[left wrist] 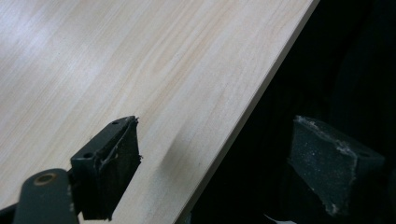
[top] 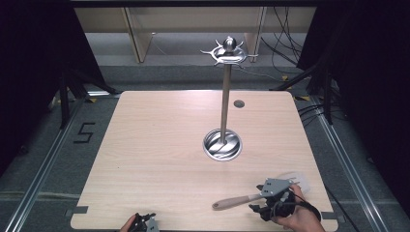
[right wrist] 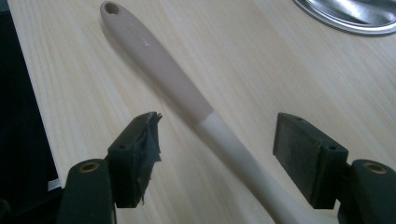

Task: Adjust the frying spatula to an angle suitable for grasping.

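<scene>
While the left gripper idles open at six o'clock, the right gripper, open, straddles the spatula, handle pointing toward nine o'clock.

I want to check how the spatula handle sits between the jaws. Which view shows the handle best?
The right gripper view: the handle fills the frame, lying on the table between the open jaws of the right gripper, hanging hole visible. The high view shows it small, partly under that gripper. The left gripper view looks at the table edge instead.
</scene>
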`<state>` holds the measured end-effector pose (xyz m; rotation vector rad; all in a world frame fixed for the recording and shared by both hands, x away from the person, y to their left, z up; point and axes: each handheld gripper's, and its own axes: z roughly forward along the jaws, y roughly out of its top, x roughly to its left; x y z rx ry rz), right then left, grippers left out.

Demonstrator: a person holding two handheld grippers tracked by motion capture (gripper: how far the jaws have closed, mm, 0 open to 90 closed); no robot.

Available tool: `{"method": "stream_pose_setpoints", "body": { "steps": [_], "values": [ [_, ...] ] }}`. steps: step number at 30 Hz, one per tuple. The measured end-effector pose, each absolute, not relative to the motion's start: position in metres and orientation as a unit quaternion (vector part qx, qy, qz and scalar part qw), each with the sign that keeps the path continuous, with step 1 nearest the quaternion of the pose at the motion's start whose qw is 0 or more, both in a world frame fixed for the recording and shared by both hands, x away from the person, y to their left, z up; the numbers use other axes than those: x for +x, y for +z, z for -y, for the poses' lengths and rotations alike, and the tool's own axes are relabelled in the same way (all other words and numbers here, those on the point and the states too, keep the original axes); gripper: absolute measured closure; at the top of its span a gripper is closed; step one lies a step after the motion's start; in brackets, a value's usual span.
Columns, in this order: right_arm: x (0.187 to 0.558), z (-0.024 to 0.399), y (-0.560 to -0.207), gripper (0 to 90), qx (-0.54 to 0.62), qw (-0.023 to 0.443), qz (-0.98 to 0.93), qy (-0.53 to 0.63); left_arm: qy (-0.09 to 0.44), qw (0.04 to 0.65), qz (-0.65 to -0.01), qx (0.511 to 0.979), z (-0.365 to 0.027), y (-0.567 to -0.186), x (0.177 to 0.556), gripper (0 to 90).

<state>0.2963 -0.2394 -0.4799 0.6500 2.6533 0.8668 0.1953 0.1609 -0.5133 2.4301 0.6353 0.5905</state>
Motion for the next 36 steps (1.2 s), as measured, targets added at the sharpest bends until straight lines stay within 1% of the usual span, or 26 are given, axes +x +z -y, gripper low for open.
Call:
{"method": "stream_pose_setpoints", "body": {
  "steps": [4, 6, 8, 9, 15, 18, 19, 21, 24, 26, 27, 29, 31, 36],
  "values": [
    [0.302, 0.233, -0.479, 33.7, 0.21, 0.127, -0.927, 0.285, 0.22, 0.278, -0.237, 0.905, -0.161, -0.513, 0.195, 15.6],
    [0.305, 0.23, -0.479, 33.7, 0.201, 0.132, -0.931, 0.273, 0.22, 0.282, -0.237, 0.903, -0.161, -0.514, 0.196, 15.6],
    [0.306, 0.226, -0.477, 34.8, 0.21, 0.126, -0.934, 0.26, 0.225, 0.272, -0.236, 0.905, -0.161, -0.514, 0.196, 15.5],
    [0.311, 0.223, -0.476, 35.8, 0.182, 0.125, -0.941, 0.255, 0.219, 0.279, -0.237, 0.905, -0.161, -0.513, 0.195, 15.6],
    [0.315, 0.215, -0.476, 36.5, 0.165, 0.117, -0.953, 0.227, 0.22, 0.277, -0.238, 0.905, -0.161, -0.513, 0.196, 15.5],
    [0.316, 0.212, -0.478, 39.9, 0.156, 0.104, -0.958, 0.216, 0.217, 0.275, -0.239, 0.906, -0.162, -0.514, 0.196, 15.5],
    [0.318, 0.21, -0.479, 42.4, 0.152, 0.099, -0.961, 0.208, 0.22, 0.272, -0.238, 0.906, -0.162, -0.513, 0.196, 15.5],
    [0.318, 0.21, -0.478, 43.6, 0.148, 0.092, -0.963, 0.206, 0.211, 0.278, -0.236, 0.907, -0.162, -0.514, 0.197, 15.5],
    [0.321, 0.205, -0.478, 47.9, 0.148, 0.091, -0.966, 0.19, 0.216, 0.277, -0.238, 0.905, -0.162, -0.514, 0.196, 15.5],
    [0.324, 0.201, -0.477, 50.8, 0.133, 0.088, -0.97, 0.182, 0.223, 0.273, -0.237, 0.905, -0.162, -0.514, 0.196, 15.5],
    [0.326, 0.2, -0.476, 52.3, 0.119, 0.08, -0.974, 0.177, 0.223, 0.273, -0.238, 0.905, -0.161, -0.514, 0.196, 15.5],
    [0.329, 0.196, -0.474, 54.0, 0.105, 0.083, -0.977, 0.164, 0.216, 0.277, -0.237, 0.906, -0.162, -0.514, 0.196, 15.5],
    [0.331, 0.192, -0.473, 57.2, 0.086, 0.076, -0.982, 0.151, 0.217, 0.276, -0.238, 0.906, -0.162, -0.513, 0.196, 15.5],
    [0.329, 0.189, -0.471, 59.0, 0.102, 0.065, -0.986, 0.117, 0.217, 0.277, -0.237, 0.906, -0.162, -0.513, 0.196, 15.5]
  ]
}}
